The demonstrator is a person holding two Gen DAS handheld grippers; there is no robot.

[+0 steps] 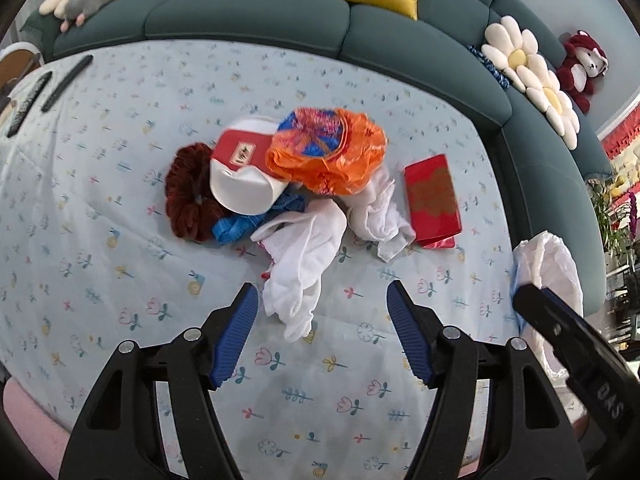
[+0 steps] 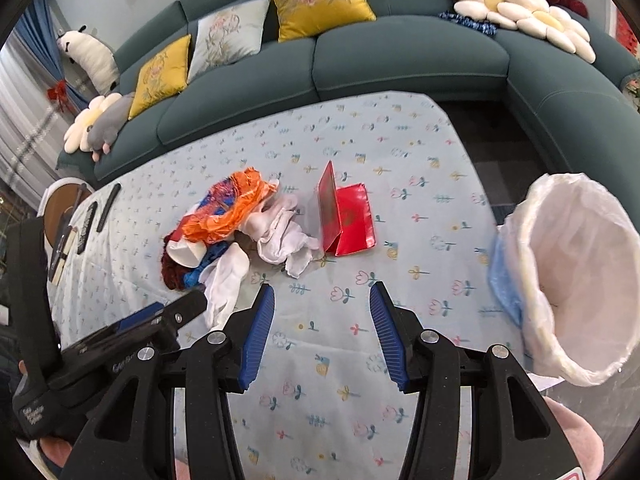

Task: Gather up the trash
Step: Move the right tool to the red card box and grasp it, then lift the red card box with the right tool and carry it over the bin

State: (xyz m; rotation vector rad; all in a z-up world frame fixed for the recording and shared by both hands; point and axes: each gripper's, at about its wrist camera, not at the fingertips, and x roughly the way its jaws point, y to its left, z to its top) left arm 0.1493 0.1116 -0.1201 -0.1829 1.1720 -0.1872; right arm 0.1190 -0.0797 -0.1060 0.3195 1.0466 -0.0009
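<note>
The left gripper [image 1: 322,300] has its blue-ribbed fingers [image 1: 234,336] spread wide with nothing gripped; the bottom tip of a white cloth [image 1: 304,264] lies on the bench between them, untouched by either one. The right gripper [image 2: 322,304] stands moderately open above bare flowered cloth, its fingers [image 2: 258,336] empty.

Left to right across the bench [image 1: 100,240], which wears a pale blue flowered cover: two dark remote controls [image 1: 66,82] lie at the far left edge. The trash pile sits mid-bench: a dark red fuzzy bundle [image 1: 188,196], a red-and-white paper cup [image 1: 244,172] lying on its side against it, a blue scrap [image 1: 240,226] beneath, and a crumpled orange wrapper [image 1: 328,148] on top. A second white cloth [image 1: 380,208] lies just right of the wrapper. Beside that is a red envelope [image 1: 434,198], its flap standing up in the right wrist view. At the far right edge stands a bin lined with a white bag [image 2: 580,264], mouth open. A teal sofa [image 1: 248,16] with cushions curves behind.
</note>
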